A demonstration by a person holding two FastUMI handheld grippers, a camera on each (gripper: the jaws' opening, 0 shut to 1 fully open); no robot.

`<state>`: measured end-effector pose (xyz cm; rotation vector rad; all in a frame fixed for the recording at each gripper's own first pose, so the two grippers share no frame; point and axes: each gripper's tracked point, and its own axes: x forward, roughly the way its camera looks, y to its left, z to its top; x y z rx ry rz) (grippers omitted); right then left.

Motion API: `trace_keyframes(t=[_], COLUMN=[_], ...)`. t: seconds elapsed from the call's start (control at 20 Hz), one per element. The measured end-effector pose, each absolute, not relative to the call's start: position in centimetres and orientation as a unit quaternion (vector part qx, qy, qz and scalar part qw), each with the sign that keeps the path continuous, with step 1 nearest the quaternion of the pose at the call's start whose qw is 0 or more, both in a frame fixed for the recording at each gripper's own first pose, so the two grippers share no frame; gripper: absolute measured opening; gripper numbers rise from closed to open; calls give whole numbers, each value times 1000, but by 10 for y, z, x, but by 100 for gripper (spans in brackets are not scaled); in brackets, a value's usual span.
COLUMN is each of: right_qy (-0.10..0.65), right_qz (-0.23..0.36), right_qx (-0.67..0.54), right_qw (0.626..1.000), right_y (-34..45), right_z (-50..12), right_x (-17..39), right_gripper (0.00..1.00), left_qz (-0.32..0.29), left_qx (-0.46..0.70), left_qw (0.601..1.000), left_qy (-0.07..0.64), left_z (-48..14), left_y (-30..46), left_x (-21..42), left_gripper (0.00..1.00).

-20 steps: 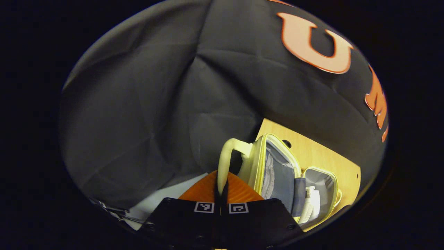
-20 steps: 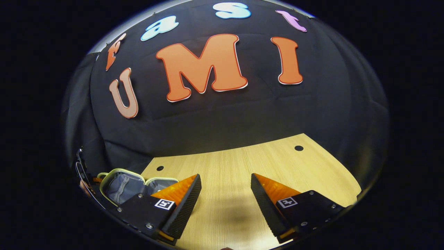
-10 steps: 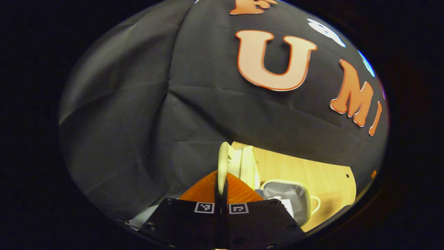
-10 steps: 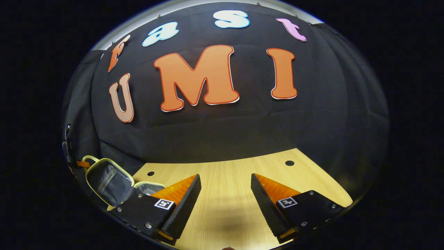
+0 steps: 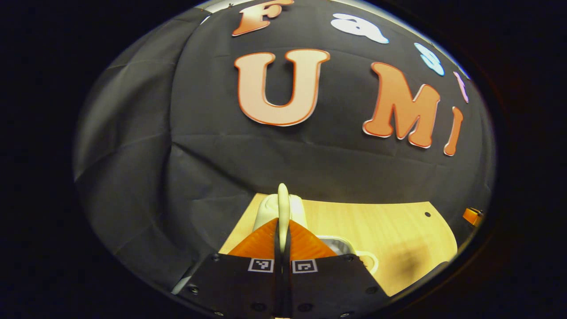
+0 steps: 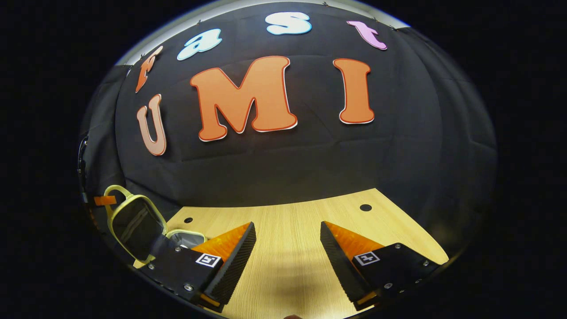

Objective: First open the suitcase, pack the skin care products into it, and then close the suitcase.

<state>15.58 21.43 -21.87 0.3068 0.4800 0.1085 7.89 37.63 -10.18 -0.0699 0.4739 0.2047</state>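
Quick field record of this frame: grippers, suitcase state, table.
left gripper: shut on the suitcase handle, fingers pressed together around it
right gripper: open, holding nothing, hovering over the table
suitcase: lid half raised, standing up at an angle; lower half lies flat on the table
contents: cannot tell, the inside is mostly hidden behind the gripper
task stage: closing under way, lid not yet shut

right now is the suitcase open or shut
Open: in the right gripper view the suitcase lid stands raised, its lining showing. The left tongs are clamped on its handle.
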Motion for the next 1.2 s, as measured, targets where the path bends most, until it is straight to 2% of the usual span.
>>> trace_keyframes(t=[0.25,0.65,0.9,1.05,1.1,1.2], right_qy=[247,255,258,257,256,254], right_qz=[58,54,49,49,50,52], right_qx=[162,173,179,178,178,177], right_qw=[954,950,948,949,949,949], right_y=[208,181,159,148,146,140], right_z=[-228,-236,-241,-242,-243,-244], right_x=[154,146,147,149,149,151], right_gripper=[94,94,94,94,94,94], left_qz=[47,-20,-33,-28,-32,-32], left_qx=[1,39,76,135,148,151], left_qw=[968,947,925,913,907,898], left_qy=[245,318,370,384,394,412], left_z=[-120,-214,-278,-305,-313,-334], left_y=[298,188,149,137,132,128], left_x=[96,111,96,95,92,84], left_gripper=[1,1,1,1,3,12])
